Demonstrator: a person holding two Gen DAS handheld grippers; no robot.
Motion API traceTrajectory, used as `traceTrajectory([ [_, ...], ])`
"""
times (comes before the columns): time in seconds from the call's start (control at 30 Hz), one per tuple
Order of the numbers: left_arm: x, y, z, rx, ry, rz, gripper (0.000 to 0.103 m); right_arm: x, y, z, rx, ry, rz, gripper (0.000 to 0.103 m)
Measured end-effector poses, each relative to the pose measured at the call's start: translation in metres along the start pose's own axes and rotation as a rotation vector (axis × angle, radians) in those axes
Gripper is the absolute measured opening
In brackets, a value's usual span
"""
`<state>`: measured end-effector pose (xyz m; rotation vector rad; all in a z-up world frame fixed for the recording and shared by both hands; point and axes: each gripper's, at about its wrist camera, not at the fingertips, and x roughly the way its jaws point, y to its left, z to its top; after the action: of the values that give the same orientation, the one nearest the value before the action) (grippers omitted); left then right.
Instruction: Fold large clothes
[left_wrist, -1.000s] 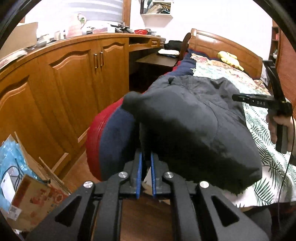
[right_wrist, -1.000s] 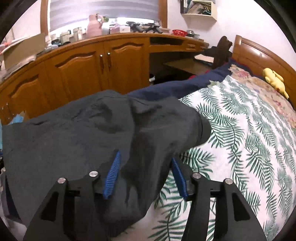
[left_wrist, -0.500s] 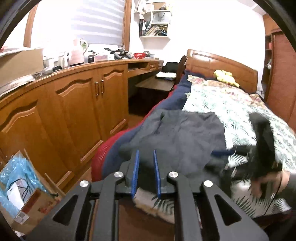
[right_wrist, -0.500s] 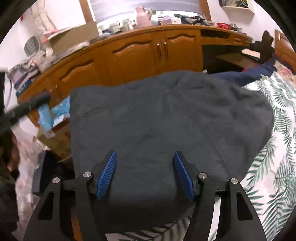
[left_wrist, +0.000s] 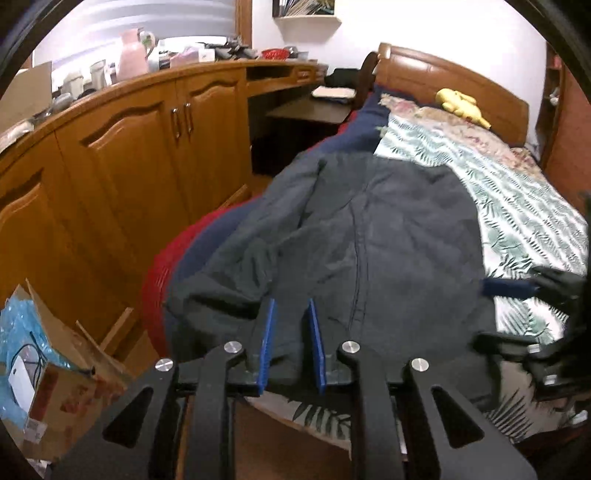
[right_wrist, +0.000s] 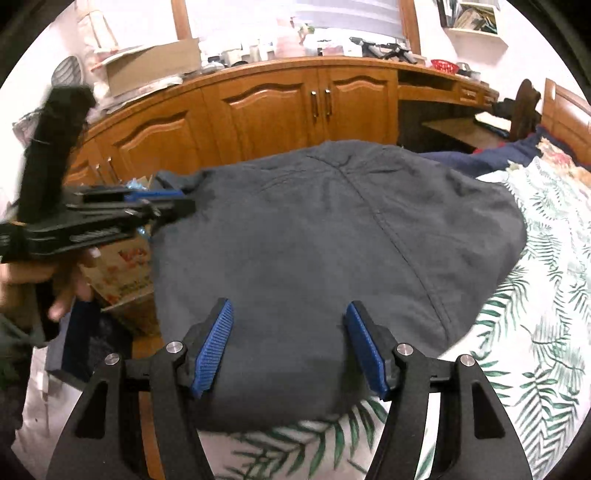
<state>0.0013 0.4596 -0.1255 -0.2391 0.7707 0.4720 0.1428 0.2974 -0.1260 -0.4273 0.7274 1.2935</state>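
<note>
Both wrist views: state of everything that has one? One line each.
dark garment: spread on the bed, one side draping over its edge.
left gripper: fingers have just been opening, narrow gap, garment hem between them, apparently not clamped.
right gripper: fingers have just been opening, wide apart over the garment, gripping nothing.
cabinet doors: shut.
cardboard box: flaps open.

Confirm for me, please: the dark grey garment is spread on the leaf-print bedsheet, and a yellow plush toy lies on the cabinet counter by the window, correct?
Not quite. The yellow plush toy lies at the head of the bed, by the wooden headboard, not on the cabinet counter; the left wrist view shows it. The rest stands: the dark grey garment is spread on the leaf-print bedsheet.
</note>
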Motion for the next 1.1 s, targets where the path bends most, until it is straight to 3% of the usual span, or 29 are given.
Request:
traceTrajectory([
  [0.3,-0.030,-0.031,-0.001,0.039,-0.013,0.043,0.017,-0.063,-0.008,-0.024,0.017,-0.036,-0.053,0.065],
  [0.4,-0.047,-0.049,0.001,0.040,-0.042,-0.005,0.018,-0.092,-0.013,-0.033,0.022,-0.060,-0.087,0.066],
  [0.77,-0.074,-0.150,-0.005,0.137,-0.091,-0.020,0.018,-0.186,-0.046,-0.078,0.086,-0.126,-0.209,0.072],
  [0.9,-0.074,-0.194,-0.013,0.171,-0.083,-0.122,0.018,-0.210,-0.060,-0.108,0.123,-0.124,-0.251,0.072],
  [1.03,-0.069,-0.241,-0.019,0.208,-0.070,-0.149,0.018,-0.226,-0.071,-0.135,0.146,-0.122,-0.302,0.074],
  [1.1,-0.069,-0.261,-0.024,0.224,-0.071,-0.200,0.019,-0.233,-0.080,-0.147,0.168,-0.121,-0.326,0.075],
])
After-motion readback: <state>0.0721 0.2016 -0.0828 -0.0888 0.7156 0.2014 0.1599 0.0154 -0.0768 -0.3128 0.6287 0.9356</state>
